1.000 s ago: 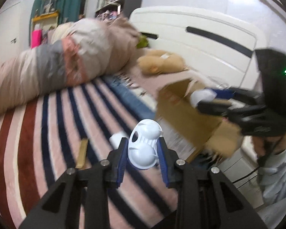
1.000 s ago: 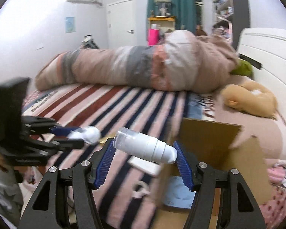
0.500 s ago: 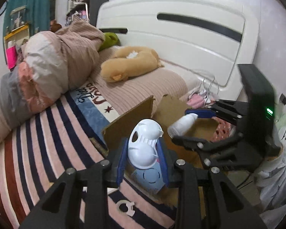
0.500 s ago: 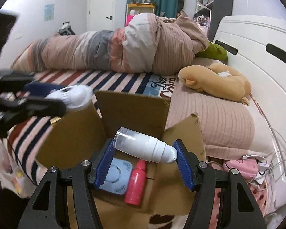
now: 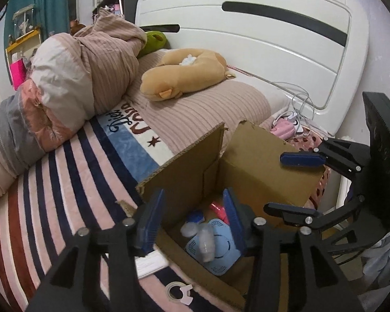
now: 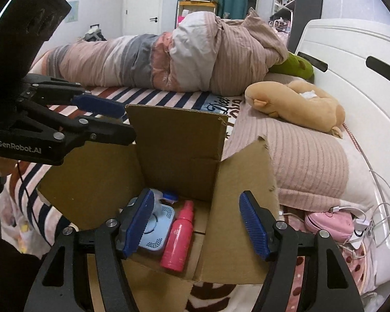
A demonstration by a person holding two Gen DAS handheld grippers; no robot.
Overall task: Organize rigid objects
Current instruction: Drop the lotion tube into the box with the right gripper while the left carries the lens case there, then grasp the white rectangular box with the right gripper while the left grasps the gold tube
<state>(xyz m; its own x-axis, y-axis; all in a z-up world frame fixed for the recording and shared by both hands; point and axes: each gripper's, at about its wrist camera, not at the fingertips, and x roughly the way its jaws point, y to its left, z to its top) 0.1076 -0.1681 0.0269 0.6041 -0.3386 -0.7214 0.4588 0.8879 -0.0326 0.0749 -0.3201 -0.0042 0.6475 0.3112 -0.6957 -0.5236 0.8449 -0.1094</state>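
Observation:
An open cardboard box [image 5: 260,161] [image 6: 174,143] stands on the bed. Inside lie a light blue square device [image 5: 218,249] [image 6: 156,231], a pink spray bottle [image 6: 179,236] [image 5: 217,206] and whitish items [image 5: 205,241], one blurred. My left gripper [image 5: 192,218] is open and empty over the box's near edge; it also shows in the right wrist view [image 6: 117,122]. My right gripper [image 6: 197,221] is open and empty above the box, and shows in the left wrist view [image 5: 291,184].
A striped blanket [image 5: 52,195] covers the bed. A rolled duvet [image 6: 169,59], a tan plush toy [image 5: 182,72] [image 6: 296,104] and a white headboard [image 5: 273,39] lie beyond. A tape roll [image 5: 176,292] lies in front of the box. Pink items and cables [image 6: 335,221] sit right.
Both grippers opened and let go: the white item left my left gripper and the white bottle left my right gripper. Whitish items now lie in the box.

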